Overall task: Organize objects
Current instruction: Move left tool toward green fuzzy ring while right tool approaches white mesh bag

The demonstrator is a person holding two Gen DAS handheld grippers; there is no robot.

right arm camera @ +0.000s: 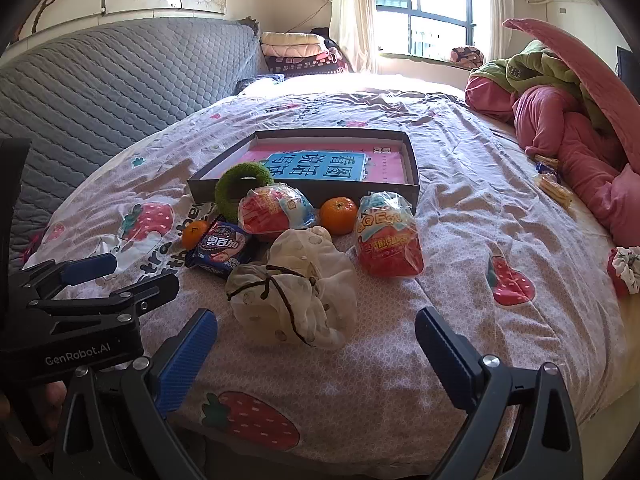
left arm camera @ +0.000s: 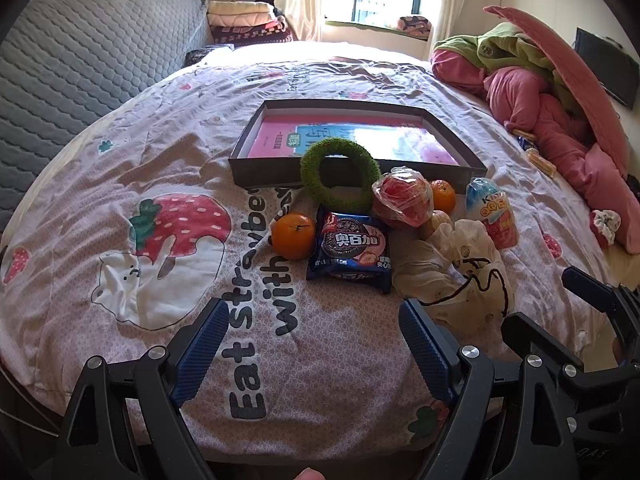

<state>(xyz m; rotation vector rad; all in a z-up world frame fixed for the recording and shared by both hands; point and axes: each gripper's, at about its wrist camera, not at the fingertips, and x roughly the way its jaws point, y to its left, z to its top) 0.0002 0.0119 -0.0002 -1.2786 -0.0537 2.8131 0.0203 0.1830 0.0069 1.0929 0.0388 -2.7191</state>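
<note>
A shallow dark box (left arm camera: 256, 170) (right arm camera: 316, 193) with a pink and blue book inside lies on the bed. In front of it sit a green ring (left arm camera: 339, 172) (right arm camera: 226, 196), two oranges (left arm camera: 293, 235) (left arm camera: 443, 195) (right arm camera: 338, 209), a blue cookie pack (left arm camera: 351, 251) (right arm camera: 219, 250), a wrapped red snack (left arm camera: 402, 195) (right arm camera: 266, 210), a red and blue candy bag (left arm camera: 494, 216) (right arm camera: 388, 236) and a white cloth pouch (left arm camera: 452, 268) (right arm camera: 296, 292). My left gripper (left arm camera: 314, 344) is open and empty, short of the cookie pack. My right gripper (right arm camera: 316, 344) is open and empty, just short of the pouch.
The objects lie on a strawberry-print quilt (left arm camera: 180, 232). A grey quilted headboard (left arm camera: 80, 64) stands at left. Pink and green bedding (right arm camera: 560, 120) is piled at right. Biscuit packets (right arm camera: 554, 186) and a scrunchie (right arm camera: 626, 266) lie near the right edge.
</note>
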